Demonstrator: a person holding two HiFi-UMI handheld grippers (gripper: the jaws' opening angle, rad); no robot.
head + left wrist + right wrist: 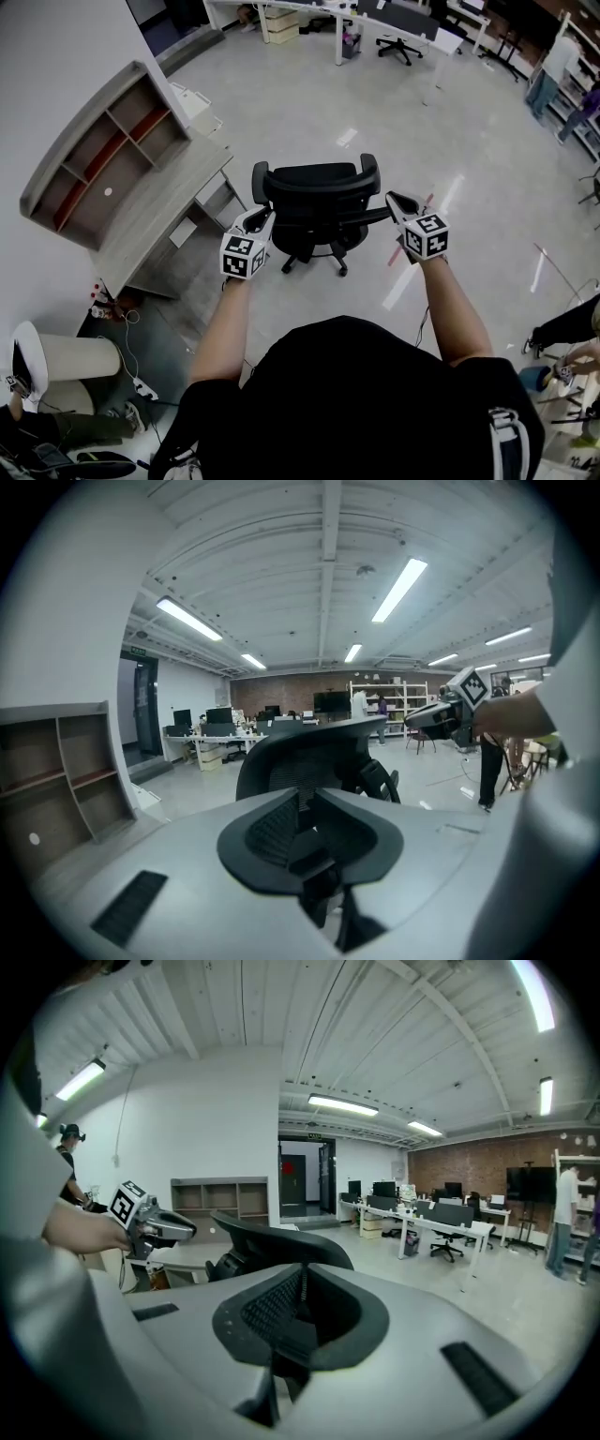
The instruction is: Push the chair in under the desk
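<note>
A black mesh office chair (319, 202) stands on the grey floor, its back toward me, a little right of the grey desk (159, 220), which carries a shelf unit (103, 150). My left gripper (263, 219) is shut with nothing in it, its tip at the left edge of the chair back (300, 757). My right gripper (394, 200) is also shut and holds nothing, its tip by the chair's right side. I cannot tell whether either tip touches the chair. In the right gripper view, the chair (281, 1241) lies ahead and the left gripper (187, 1230) shows beyond it.
A cylindrical white bin (66, 361) and cables lie by the desk's near end. A seated person (56, 427) is at lower left, and other people (567, 328) are at the right edge. White desks and another chair (398, 42) stand far back. Open floor surrounds the chair.
</note>
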